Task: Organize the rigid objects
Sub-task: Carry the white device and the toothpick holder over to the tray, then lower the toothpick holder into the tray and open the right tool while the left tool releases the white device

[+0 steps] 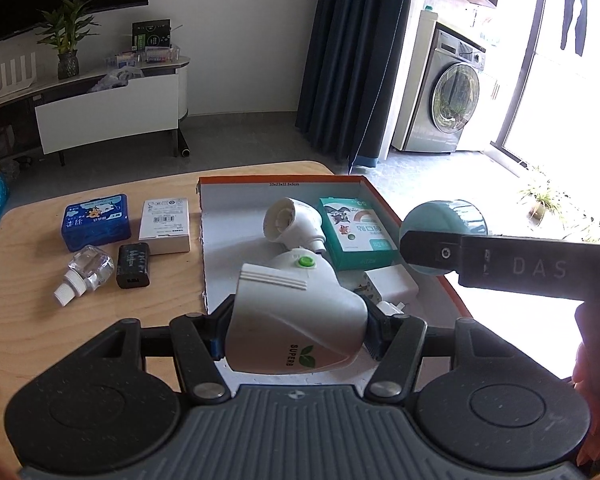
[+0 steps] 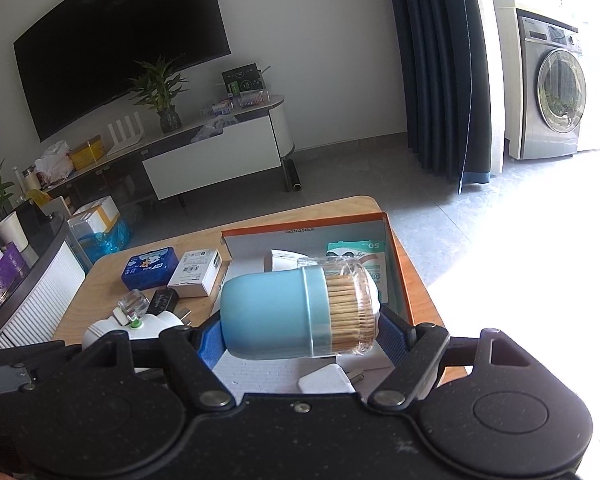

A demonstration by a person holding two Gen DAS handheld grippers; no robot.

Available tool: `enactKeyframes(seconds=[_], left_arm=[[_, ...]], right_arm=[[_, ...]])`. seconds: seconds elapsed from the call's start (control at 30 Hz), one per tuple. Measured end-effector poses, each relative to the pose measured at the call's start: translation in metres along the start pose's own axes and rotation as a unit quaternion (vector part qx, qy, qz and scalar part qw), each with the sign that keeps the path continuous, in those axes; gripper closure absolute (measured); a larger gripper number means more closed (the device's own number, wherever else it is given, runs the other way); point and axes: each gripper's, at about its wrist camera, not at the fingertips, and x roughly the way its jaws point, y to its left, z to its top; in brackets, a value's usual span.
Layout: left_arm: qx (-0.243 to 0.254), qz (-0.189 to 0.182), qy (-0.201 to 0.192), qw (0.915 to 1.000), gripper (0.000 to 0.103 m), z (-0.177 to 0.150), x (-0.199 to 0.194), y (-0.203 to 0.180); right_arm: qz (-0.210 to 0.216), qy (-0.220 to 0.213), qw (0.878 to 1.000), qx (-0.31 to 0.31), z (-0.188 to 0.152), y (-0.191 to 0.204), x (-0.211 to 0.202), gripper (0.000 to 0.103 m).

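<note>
Outside: two boxes point(image 1: 97, 221), one bottle point(image 1: 85, 273).

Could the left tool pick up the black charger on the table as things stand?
Probably not yet. The left tool is already shut on the white SUPERB device, so its jaws are occupied. The black charger itself lies uncovered on the table, left of the box.

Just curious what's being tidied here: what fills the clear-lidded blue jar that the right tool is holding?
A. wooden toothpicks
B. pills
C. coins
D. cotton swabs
A: through the clear lid of the blue plastic jar, gripped sideways in the right tool, a packed bundle of thin wooden toothpicks shows.
</note>
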Motion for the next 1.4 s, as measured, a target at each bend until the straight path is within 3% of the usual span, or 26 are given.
enactKeyframes(seconds=[1.4], left_arm=[[0.008, -0.014, 0.04, 0.9991, 0.041, -0.006, 0.033, -0.01]], right_arm=[[-0.009, 0.052, 0.999, 0.005, -0.005, -0.009, 0.054, 0.012]])
